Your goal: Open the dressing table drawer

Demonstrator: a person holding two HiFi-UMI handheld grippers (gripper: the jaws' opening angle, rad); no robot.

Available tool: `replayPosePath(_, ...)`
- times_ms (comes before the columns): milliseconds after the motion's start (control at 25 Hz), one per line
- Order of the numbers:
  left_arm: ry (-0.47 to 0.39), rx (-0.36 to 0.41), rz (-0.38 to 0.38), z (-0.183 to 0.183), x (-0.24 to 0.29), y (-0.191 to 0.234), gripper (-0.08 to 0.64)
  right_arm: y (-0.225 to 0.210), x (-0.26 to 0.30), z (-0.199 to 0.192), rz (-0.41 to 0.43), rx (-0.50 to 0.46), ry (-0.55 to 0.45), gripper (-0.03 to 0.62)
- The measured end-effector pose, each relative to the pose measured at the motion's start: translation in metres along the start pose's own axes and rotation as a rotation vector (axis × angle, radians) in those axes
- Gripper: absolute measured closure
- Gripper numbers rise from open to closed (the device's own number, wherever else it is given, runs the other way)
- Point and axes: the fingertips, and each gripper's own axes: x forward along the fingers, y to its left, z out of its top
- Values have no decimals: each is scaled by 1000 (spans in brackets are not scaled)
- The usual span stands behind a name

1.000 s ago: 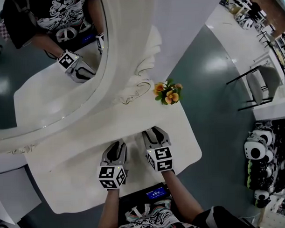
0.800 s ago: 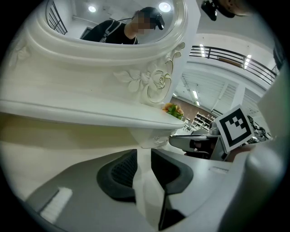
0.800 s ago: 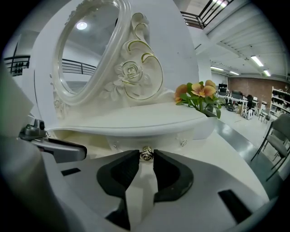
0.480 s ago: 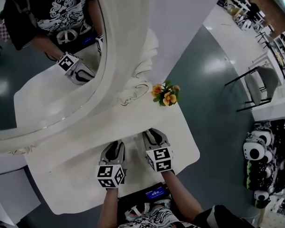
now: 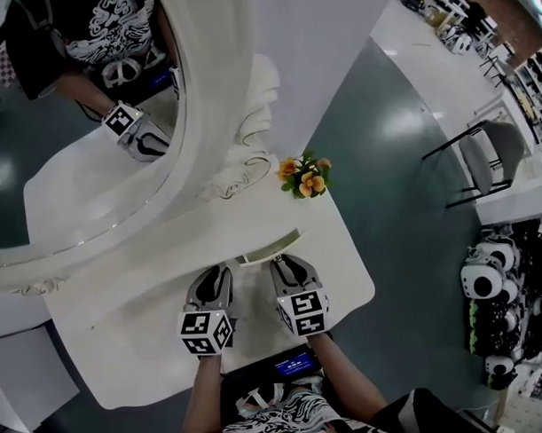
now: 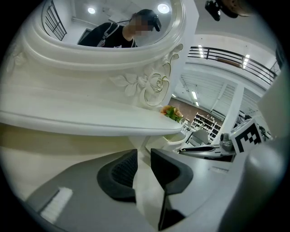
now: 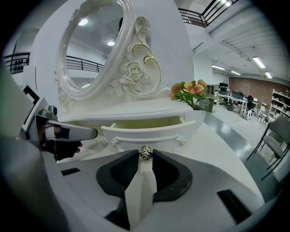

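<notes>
The white dressing table (image 5: 125,349) carries a carved mirror (image 5: 73,129) on a raised shelf. A small drawer (image 5: 270,248) sticks out a short way from under that shelf. In the right gripper view its cream inside shows behind the curved drawer front (image 7: 145,132). The metal knob (image 7: 145,153) sits pinched between the pads of my right gripper (image 7: 145,157), which is shut on it. My left gripper (image 5: 215,277) lies beside it to the left, close under the shelf edge. Its jaws (image 6: 144,156) stand a little apart and nothing shows pinched between them.
A pot of orange flowers (image 5: 302,176) stands on the shelf's right end, just above the drawer. A grey chair (image 5: 495,154) and racks of black-and-white gear (image 5: 491,292) stand on the green floor to the right. The table's front edge is by my body.
The drawer, hidden under the shelf before, has slid out toward me. My right gripper has drawn back with the knob. The left gripper has stayed put.
</notes>
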Motion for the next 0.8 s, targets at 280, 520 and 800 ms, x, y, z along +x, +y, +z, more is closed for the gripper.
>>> replayPosePath(280,-2,12,-10,0,1,-7,469,0,-9,-11,-7,4,18,494)
replayPosePath(520,-15,13,-7,0,0,-10,469,-1,-8,-16,-2,13,30,492)
replayPosePath(800,-36,67,-25,12,-11,-20,463,-11,-32,-23,-49,25,43,484)
